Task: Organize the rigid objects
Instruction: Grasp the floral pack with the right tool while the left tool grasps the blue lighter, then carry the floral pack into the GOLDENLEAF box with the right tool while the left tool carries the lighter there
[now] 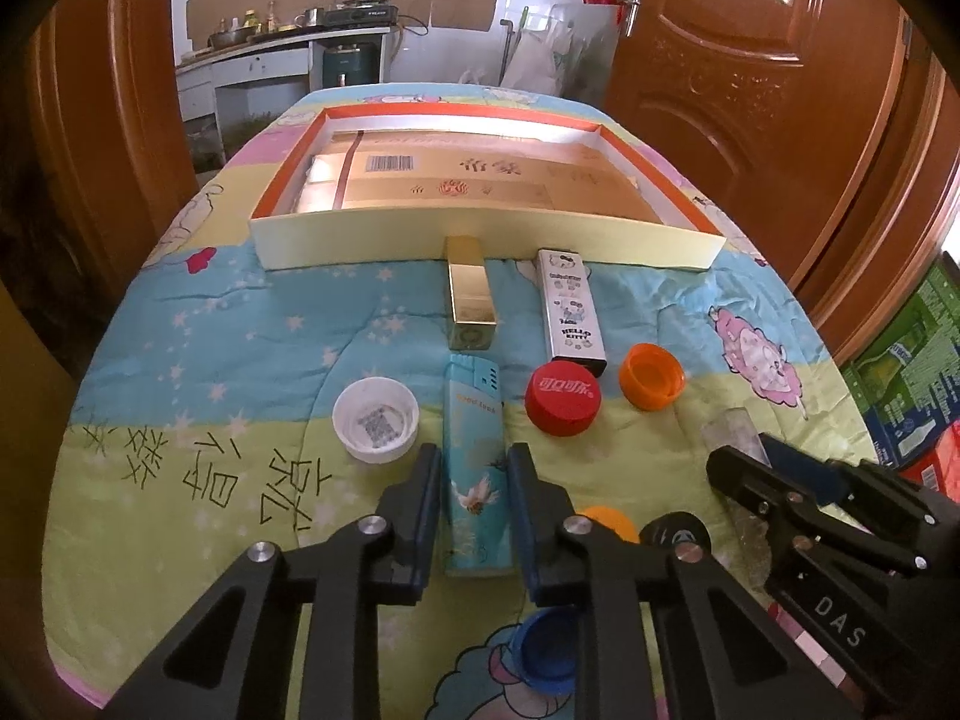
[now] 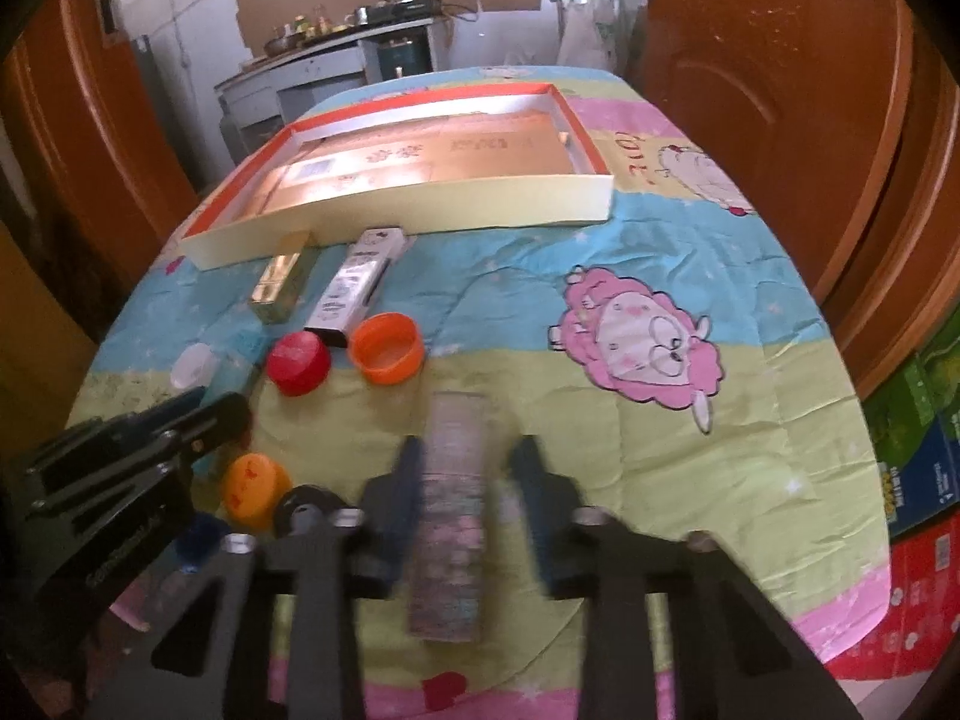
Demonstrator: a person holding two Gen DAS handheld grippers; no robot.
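Observation:
A blue lighter (image 1: 477,480) with a bird print lies lengthwise on the quilt, and my left gripper (image 1: 474,474) is shut on it, a pad against each long side. A glittery translucent lighter (image 2: 453,510) sits between the fingers of my right gripper (image 2: 471,462), which is shut on it; that view is blurred. In the left wrist view the right gripper (image 1: 750,462) shows at the right, with the glittery tip poking out ahead of it. A shallow orange-rimmed box (image 1: 480,243) lies open at the far end.
In front of the box lie a gold case (image 1: 471,294) and a Hello Kitty case (image 1: 570,312). Red (image 1: 563,397), orange (image 1: 651,375), white (image 1: 375,419), blue (image 1: 546,648) and yellow-orange (image 1: 609,519) caps are scattered near the grippers. Wooden doors flank the table.

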